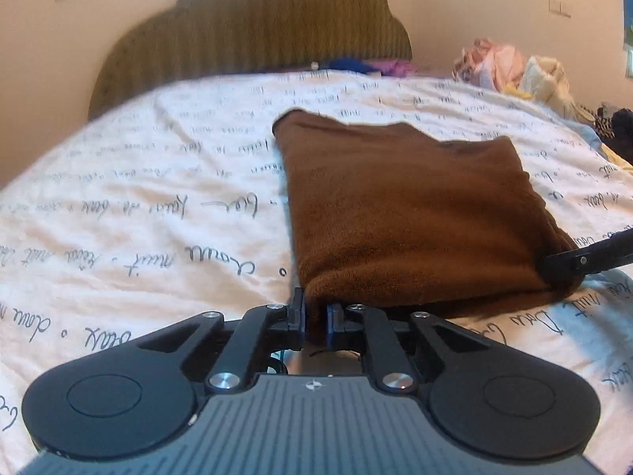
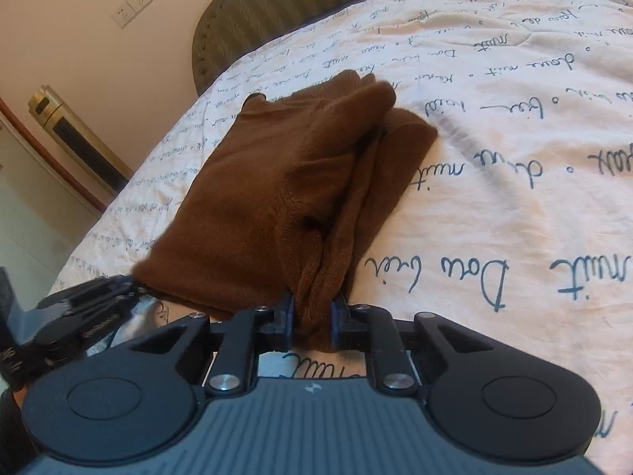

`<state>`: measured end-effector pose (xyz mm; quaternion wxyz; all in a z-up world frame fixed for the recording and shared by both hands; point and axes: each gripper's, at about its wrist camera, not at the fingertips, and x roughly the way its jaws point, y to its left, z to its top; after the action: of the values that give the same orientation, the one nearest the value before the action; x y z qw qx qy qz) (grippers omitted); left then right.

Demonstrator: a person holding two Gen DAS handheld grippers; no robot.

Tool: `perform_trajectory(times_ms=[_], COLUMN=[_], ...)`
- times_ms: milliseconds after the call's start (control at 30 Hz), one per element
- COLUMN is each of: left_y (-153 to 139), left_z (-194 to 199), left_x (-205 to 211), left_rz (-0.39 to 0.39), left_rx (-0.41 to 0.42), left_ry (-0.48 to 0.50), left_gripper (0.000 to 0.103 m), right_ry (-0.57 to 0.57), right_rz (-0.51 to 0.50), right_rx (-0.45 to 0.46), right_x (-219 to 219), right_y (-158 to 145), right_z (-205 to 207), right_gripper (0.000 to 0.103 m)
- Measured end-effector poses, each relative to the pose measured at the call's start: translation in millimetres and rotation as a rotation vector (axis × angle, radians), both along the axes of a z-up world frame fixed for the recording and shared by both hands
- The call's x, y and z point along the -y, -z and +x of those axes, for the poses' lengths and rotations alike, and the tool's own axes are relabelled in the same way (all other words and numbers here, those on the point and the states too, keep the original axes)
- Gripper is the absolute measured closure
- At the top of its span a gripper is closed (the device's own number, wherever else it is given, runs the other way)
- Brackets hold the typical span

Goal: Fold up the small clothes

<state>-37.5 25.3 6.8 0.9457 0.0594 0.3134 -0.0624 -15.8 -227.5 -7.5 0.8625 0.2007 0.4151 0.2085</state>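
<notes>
A brown knitted garment point(image 1: 407, 206) lies partly folded on a white bedspread point(image 1: 138, 206) printed with handwriting. My left gripper point(image 1: 315, 312) is shut on the garment's near left corner, with brown cloth pinched between the pads. In the left wrist view my right gripper's black fingers point(image 1: 573, 263) reach in at the garment's near right corner. In the right wrist view the brown garment point(image 2: 277, 190) stretches away in folds, and my right gripper point(image 2: 312, 312) is shut on its bunched near edge. My left gripper point(image 2: 99, 297) shows at the lower left beside the cloth.
An olive striped headboard point(image 1: 257, 31) stands behind the bed. A heap of pink and cream clothes point(image 1: 510, 71) lies at the far right of the bedspread, with blue and purple items point(image 1: 368, 65) by the headboard. A gold tower appliance point(image 2: 75, 138) and wall sockets point(image 2: 132, 6) stand left of the bed.
</notes>
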Motion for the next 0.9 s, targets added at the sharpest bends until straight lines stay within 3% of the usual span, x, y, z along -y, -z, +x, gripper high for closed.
perform_trajectory(times_ms=[67, 133, 167, 200, 233, 267, 300, 367, 433, 500, 533, 567, 600, 633, 733, 767, 833, 867, 900], left_y=[-6, -11, -15, -20, -25, -31, -35, -35, -24, -8, -2, 2, 1, -3, -13, -8, -7, -12, -21], left_z=[-6, -17, -23, -28, -32, -31, -28, -8, 18, 38, 44, 47, 45, 41, 31, 32, 31, 29, 24], left_x=[5, 3, -1, -7, -14, -20, -27, -38, -49, -52, -51, -49, -49, -48, -43, -39, -33, -32, -33], left_rz=[0.017, 0.005, -0.02, -0.068, -0.124, -0.185, -0.252, -0.403, -0.581, -0.685, -0.689, -0.67, -0.657, -0.642, -0.488, -0.423, -0.378, -0.366, -0.355], left_rx=[0.011, 0.008, 0.009, 0.015, 0.02, 0.024, 0.019, -0.058, -0.191, -0.307, -0.341, -0.365, -0.361, -0.344, -0.285, -0.279, -0.252, -0.237, -0.206], left_ry=[0.009, 0.021, 0.025, 0.037, 0.045, 0.049, 0.049, 0.048, 0.023, -0.009, -0.019, -0.029, -0.033, -0.022, 0.024, 0.044, 0.069, 0.075, 0.07], left_gripper=[0.085, 0.077, 0.066, 0.048, 0.039, 0.023, 0.017, 0.018, 0.027, 0.044, 0.056, 0.08, 0.082, 0.084, 0.083, 0.081, 0.075, 0.066, 0.048], right_ry=[0.007, 0.028, 0.043, 0.06, 0.079, 0.091, 0.096, 0.108, 0.109, 0.112, 0.097, 0.087, 0.079, 0.054, 0.0, -0.013, -0.03, -0.029, -0.026], right_rz=[0.01, 0.043, 0.054, 0.063, 0.084, 0.115, 0.15, 0.211, 0.25, 0.299, 0.316, 0.321, 0.311, 0.284, 0.179, 0.144, 0.13, 0.152, 0.178], right_rx=[0.015, 0.0, -0.006, -0.005, 0.011, 0.026, 0.03, -0.014, -0.077, -0.126, -0.136, -0.138, -0.137, -0.154, -0.066, -0.057, -0.07, -0.053, -0.062], right_x=[-1, 3, 7, 11, 18, 24, 30, 40, 44, 42, 39, 35, 32, 27, 16, 13, 12, 16, 22], right_y=[-1, -5, -7, -10, -13, -15, -15, -12, -3, 5, 8, 9, 9, 10, -5, -6, 6, 9, 8], right_z=[0, -5, -9, -14, -21, -26, -27, -15, 4, 20, 26, 30, 32, 34, 15, 11, 8, 7, 9], right_gripper=[0.081, 0.068, 0.061, 0.044, 0.029, 0.024, 0.023, 0.023, 0.023, 0.023, 0.026, 0.035, 0.082, 0.083, 0.085, 0.085, 0.085, 0.083, 0.077])
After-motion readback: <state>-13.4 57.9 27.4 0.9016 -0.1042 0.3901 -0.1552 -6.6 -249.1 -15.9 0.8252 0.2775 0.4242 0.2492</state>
